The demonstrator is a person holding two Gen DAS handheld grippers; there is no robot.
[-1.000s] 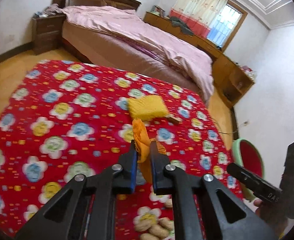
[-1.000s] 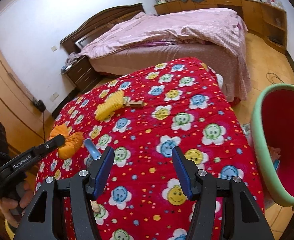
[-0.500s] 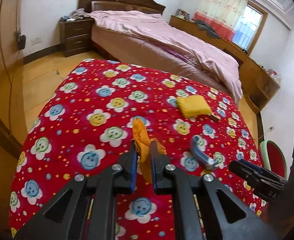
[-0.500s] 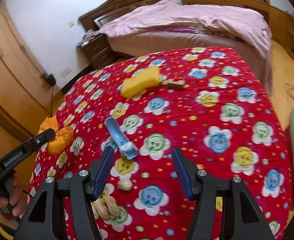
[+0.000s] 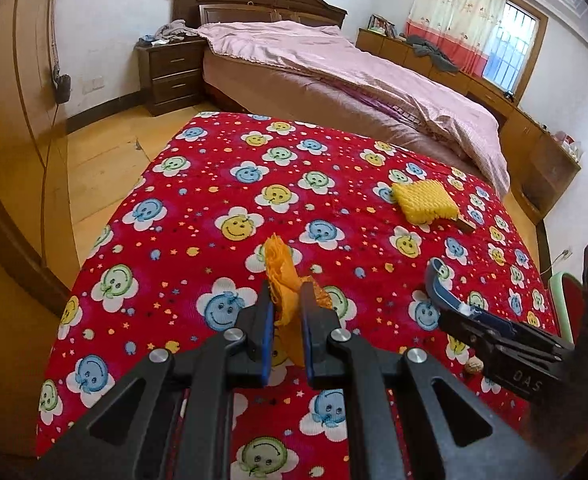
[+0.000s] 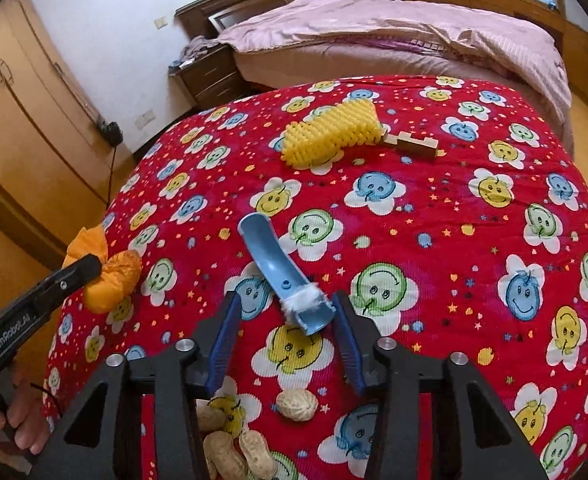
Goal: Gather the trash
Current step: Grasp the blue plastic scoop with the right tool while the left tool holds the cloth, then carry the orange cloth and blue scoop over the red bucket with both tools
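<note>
Left wrist view: the left claw (image 5: 285, 312) sits low in the centre of the frame, its two fingers pressed together on a crumpled orange wrapper (image 5: 281, 276), which sticks up between the blue pads above the red smiley-flower quilt (image 5: 197, 200) that covers the counter. At the right edge the right claw (image 5: 460, 322) reaches in beside a curved blue plastic scoop-like piece (image 5: 440, 280). A yellow bumpy pad (image 5: 425, 202) lies in the upper right of the quilt, and a sliver of a green-rimmed red bin (image 5: 570, 300) shows at the far right edge.

Right wrist view: the right claw (image 6: 285, 330) stands apart, its fingers on either side of the near end of the blue piece (image 6: 281, 272), which lies on the quilt with white fluff on it, centre frame. The pads do not seem to touch it yet. Peanut shells (image 6: 298, 406) lie at the bottom centre, a small wooden block (image 6: 412, 145) beside the yellow pad (image 6: 330, 132) at the top.

The step in hand looks like the second pickup, with one piece of trash already held. The next move calls for closing squarely on the blue piece's thick end, then carrying both to the bin.
</note>
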